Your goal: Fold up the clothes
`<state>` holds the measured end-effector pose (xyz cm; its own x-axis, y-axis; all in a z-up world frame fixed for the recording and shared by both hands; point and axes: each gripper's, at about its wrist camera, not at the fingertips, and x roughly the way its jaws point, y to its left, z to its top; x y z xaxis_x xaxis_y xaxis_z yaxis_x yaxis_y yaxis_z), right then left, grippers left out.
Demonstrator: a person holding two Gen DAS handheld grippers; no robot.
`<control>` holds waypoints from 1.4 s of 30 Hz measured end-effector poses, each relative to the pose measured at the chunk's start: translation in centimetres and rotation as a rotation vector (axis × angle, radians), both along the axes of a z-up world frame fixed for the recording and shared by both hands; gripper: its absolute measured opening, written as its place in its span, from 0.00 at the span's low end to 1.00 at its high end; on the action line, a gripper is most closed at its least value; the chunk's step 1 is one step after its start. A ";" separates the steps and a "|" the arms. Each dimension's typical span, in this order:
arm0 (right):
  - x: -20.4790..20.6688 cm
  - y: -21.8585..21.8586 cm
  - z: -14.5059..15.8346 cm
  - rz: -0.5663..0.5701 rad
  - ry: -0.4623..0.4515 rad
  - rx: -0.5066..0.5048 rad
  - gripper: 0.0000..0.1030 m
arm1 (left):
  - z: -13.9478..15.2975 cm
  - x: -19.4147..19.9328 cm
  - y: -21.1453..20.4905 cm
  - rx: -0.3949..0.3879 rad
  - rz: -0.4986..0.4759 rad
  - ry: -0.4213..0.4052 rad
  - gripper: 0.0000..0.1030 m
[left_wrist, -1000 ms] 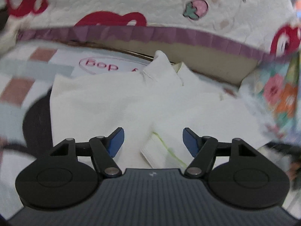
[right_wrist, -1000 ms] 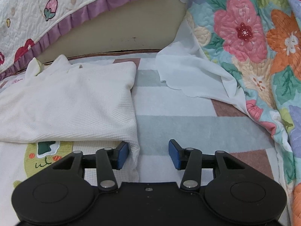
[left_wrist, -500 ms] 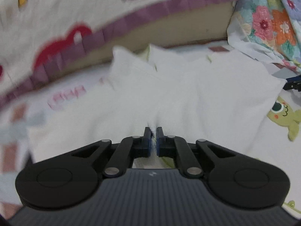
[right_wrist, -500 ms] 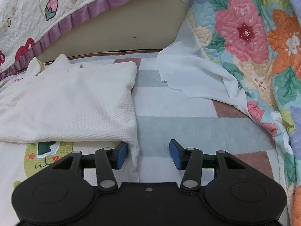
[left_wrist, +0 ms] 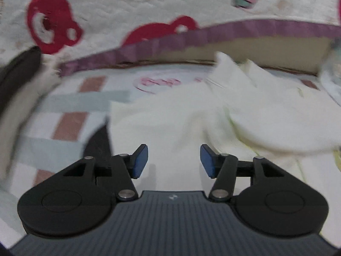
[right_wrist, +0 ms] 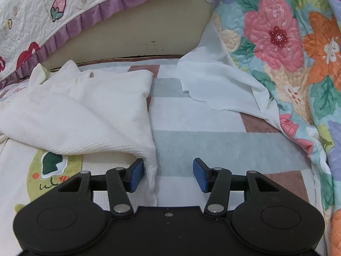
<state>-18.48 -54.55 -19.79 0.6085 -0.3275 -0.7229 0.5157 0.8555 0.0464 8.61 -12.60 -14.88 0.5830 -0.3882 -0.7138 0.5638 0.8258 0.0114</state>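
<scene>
A cream waffle-knit garment point(left_wrist: 183, 115) point(right_wrist: 89, 115) lies folded over on a checked blanket, its collar toward the far side. In the blurred left wrist view, my left gripper point(left_wrist: 173, 163) hovers over the garment's near part; its jaws are opening, and the cloth lies below them, not pinched. In the right wrist view, my right gripper point(right_wrist: 168, 175) is at the garment's right edge. Its jaws are opening, and the folded edge point(right_wrist: 152, 162) hangs just inside the left pad, loose.
The checked blanket point(right_wrist: 213, 140) covers the surface. A white quilt with a purple frill point(right_wrist: 89, 19) drapes over the far side. A floral quilt point(right_wrist: 287, 49) and a white cloth point(right_wrist: 217, 87) lie at the right. A dark patch point(left_wrist: 98, 143) shows left of the garment.
My left gripper shut on the garment's middle, then opened and swung left. My right gripper stayed put and widened slightly.
</scene>
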 end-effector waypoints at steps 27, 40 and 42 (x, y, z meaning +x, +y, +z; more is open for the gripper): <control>0.3 -0.1 0.1 -0.014 0.011 0.003 0.58 | -0.8 -2.5 -0.9 0.094 -0.412 -0.020 0.07; -0.7 0.4 0.4 -0.029 0.021 -0.018 0.61 | -0.3 0.8 3.3 -0.031 -0.071 0.092 0.52; -0.9 0.7 0.8 -0.039 0.041 -0.030 0.61 | -0.4 2.0 3.8 -0.100 -0.024 0.130 0.56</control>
